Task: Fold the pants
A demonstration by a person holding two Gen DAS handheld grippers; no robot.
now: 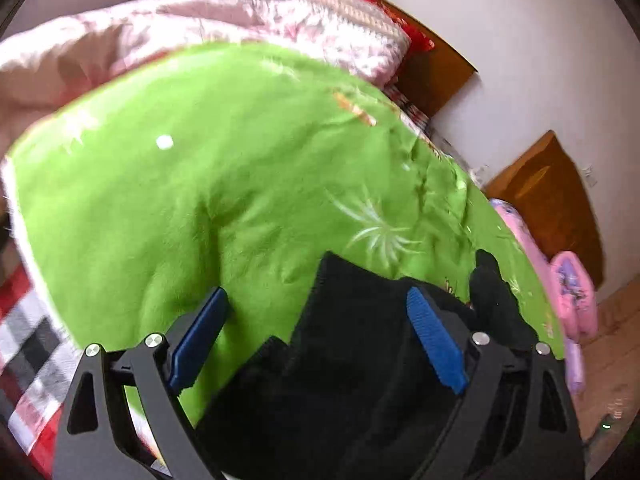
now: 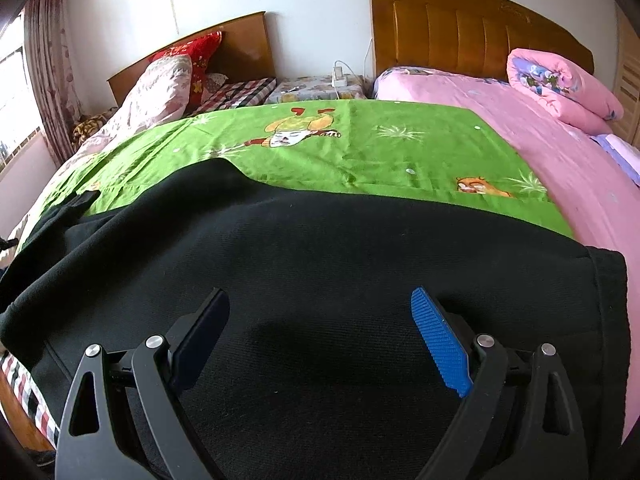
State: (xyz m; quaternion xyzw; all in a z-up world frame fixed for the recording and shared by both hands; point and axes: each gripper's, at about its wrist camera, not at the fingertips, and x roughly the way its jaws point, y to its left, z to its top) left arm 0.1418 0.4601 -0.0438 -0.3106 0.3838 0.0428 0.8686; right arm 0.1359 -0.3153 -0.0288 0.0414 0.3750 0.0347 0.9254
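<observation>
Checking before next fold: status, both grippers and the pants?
Left gripper open, empty. Right gripper open, empty, over the black pants. Pants spread on the green sheet. Nothing in the way.

Left wrist view smeared by motion blur: print on green sheet [image 1: 224, 184] unreadable, plaid cloth [image 1: 28, 344] at left edge soft. Black pants [image 1: 352, 360] run out past bottom edge; their far end hidden behind right finger [image 1: 436, 340]. Right wrist view: pants [image 2: 320, 264] cut off at bottom and left edges. Small items on the nightstand [image 2: 316, 86] too small to tell.
</observation>
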